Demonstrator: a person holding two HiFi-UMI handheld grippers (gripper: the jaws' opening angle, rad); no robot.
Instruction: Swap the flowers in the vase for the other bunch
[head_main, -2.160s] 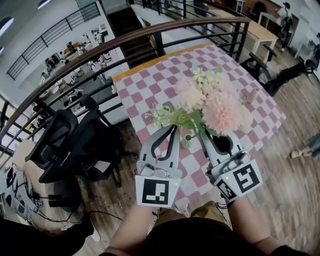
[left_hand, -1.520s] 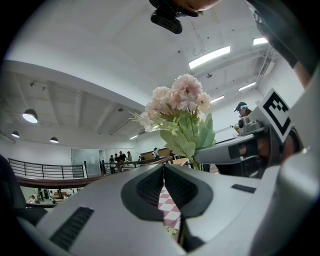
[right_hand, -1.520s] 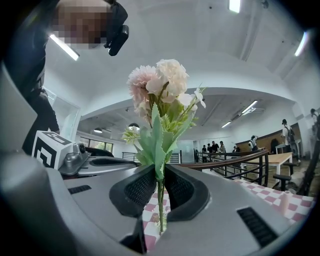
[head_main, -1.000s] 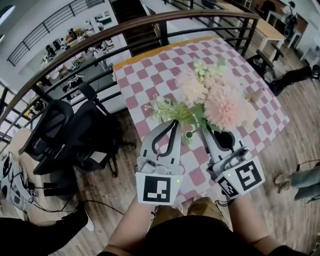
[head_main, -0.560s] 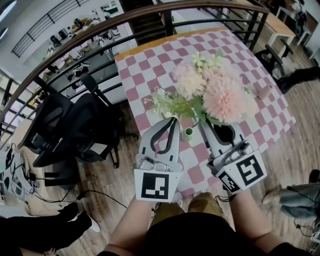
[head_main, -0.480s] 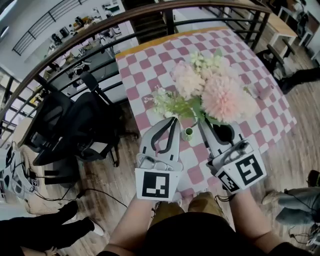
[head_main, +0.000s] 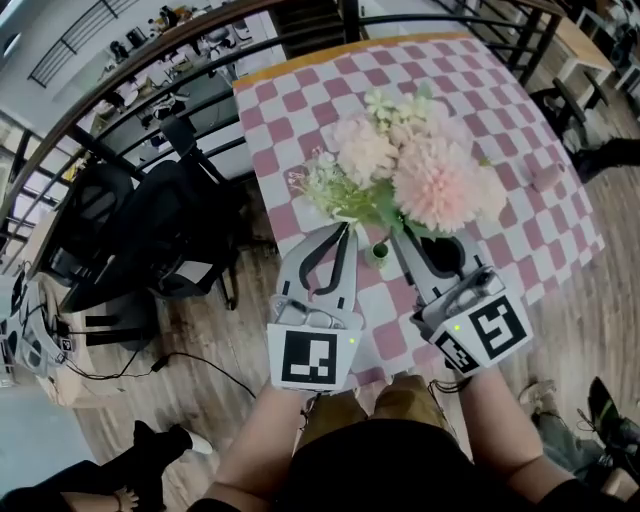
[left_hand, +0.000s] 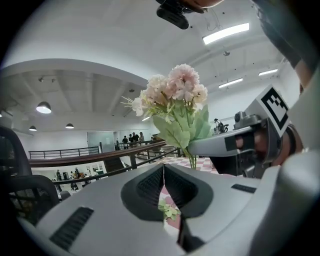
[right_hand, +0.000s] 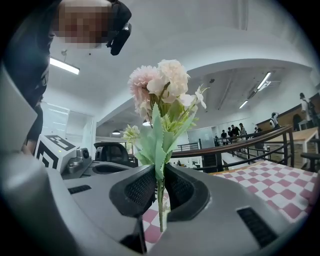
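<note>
The right hand-held gripper (head_main: 400, 236) has its jaws pinched onto the green stem (right_hand: 160, 205) of a bunch of pale pink and cream artificial flowers (head_main: 422, 178). The stem runs straight down between the ribbed pads, and its lower end shows below them against the checks. The blooms stand upright above the jaws, with long serrated leaves fanning out just over the grip. The left hand-held gripper (head_main: 345, 230) is alongside, close to its partner. Its jaws (left_hand: 163, 168) meet at the tips with nothing clamped that I can make out. Only a scrap of green leaf (left_hand: 167, 210) shows through the narrow slit lower down, and I cannot tell what it belongs to. From above, a small green vase (head_main: 378, 252) sits on the pink-and-white checked surface (head_main: 300, 110), between the two hand-held grippers and just short of their tips, its dark mouth facing up. A smaller spray of white and green flowers (head_main: 322, 188) spreads just beyond the left tip, to the left of the pink bunch and touching its foliage. Whether it lies on the cloth or is lifted, I cannot tell. A black office chair (head_main: 140, 235) stands on the wooden floor off the surface's left side.
</note>
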